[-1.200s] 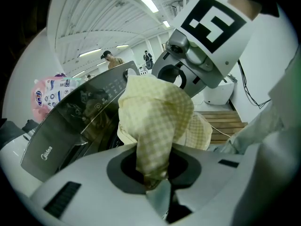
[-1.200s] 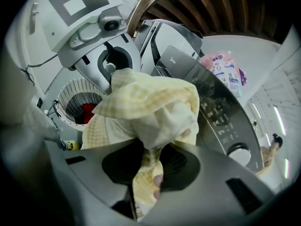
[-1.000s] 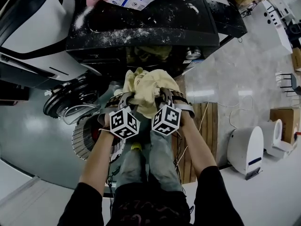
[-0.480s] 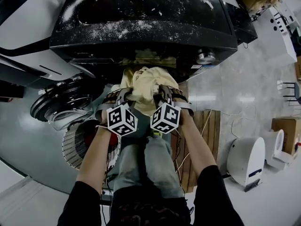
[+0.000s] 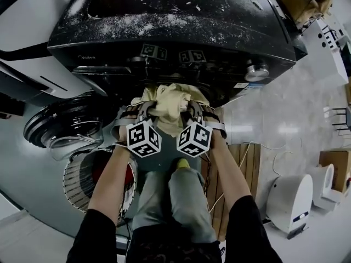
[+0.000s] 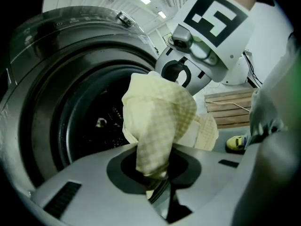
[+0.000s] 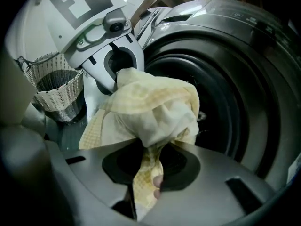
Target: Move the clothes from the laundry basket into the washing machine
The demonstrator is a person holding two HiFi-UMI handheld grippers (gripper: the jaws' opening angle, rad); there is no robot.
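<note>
A pale yellow checked garment [image 5: 170, 100] hangs bunched between my two grippers, right in front of the black washing machine [image 5: 164, 21]. My left gripper [image 5: 143, 111] is shut on one fold of it [image 6: 157, 112], with the dark drum opening [image 6: 89, 126] just beyond. My right gripper [image 5: 193, 111] is shut on another fold [image 7: 150, 107], facing the drum [image 7: 216, 107] from the other side. The grippers stand side by side, close together. The white wicker laundry basket [image 5: 82, 174] sits on the floor at the lower left, partly hidden by my left arm.
The machine's round door [image 5: 60, 127] stands swung open to the left of the opening. A wooden pallet [image 5: 241, 147] lies on the floor to the right. A white appliance [image 5: 288, 193] stands further right. The person's legs and a yellow shoe [image 5: 182, 164] are below the grippers.
Both grippers, still shut on the yellow garment, have sunk together toward the machine's front opening. The machine's top now fills more of the head view.
</note>
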